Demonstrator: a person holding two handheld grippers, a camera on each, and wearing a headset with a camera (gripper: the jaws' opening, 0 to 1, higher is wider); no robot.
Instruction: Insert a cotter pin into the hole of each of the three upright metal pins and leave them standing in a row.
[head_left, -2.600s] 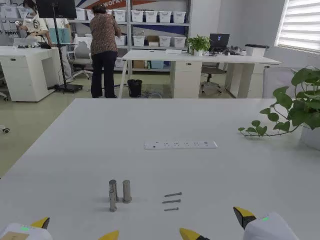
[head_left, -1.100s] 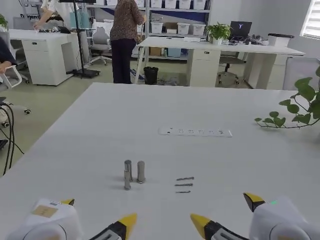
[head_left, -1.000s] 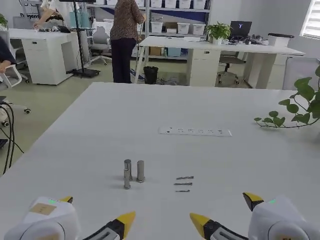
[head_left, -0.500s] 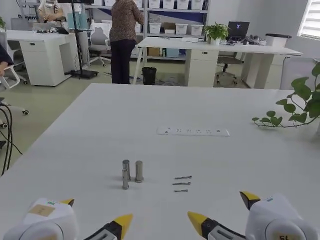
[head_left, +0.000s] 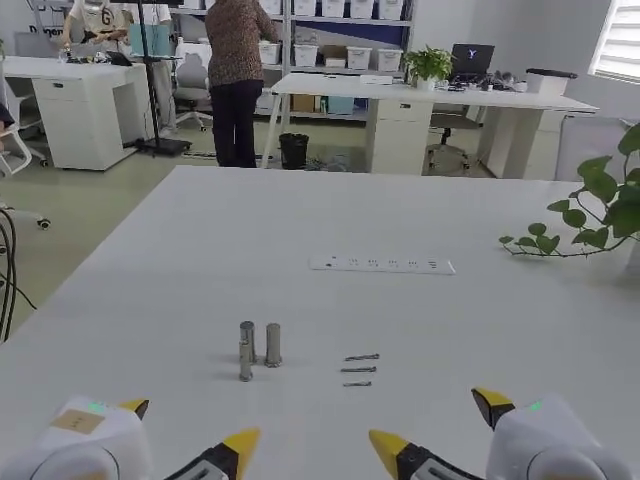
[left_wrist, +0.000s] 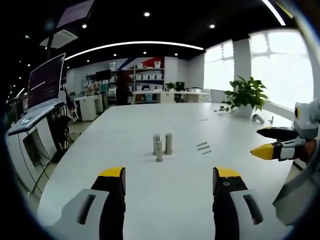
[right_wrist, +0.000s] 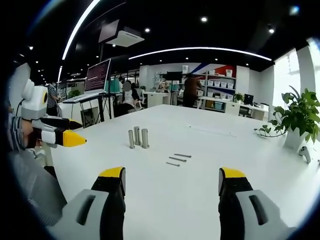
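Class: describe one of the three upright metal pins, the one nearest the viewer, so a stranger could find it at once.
On the white workbench, nearer than the power strip, three metal pins stand just left of three cotter pins lying flat. The wanted pin stands alone in front; its two neighbours stand side by side behind it.

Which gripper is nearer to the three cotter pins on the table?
Right. The right gripper is open just short of the cotter pins, slightly to their right. The left gripper is farther off to their left, nearer the upright metal pins.
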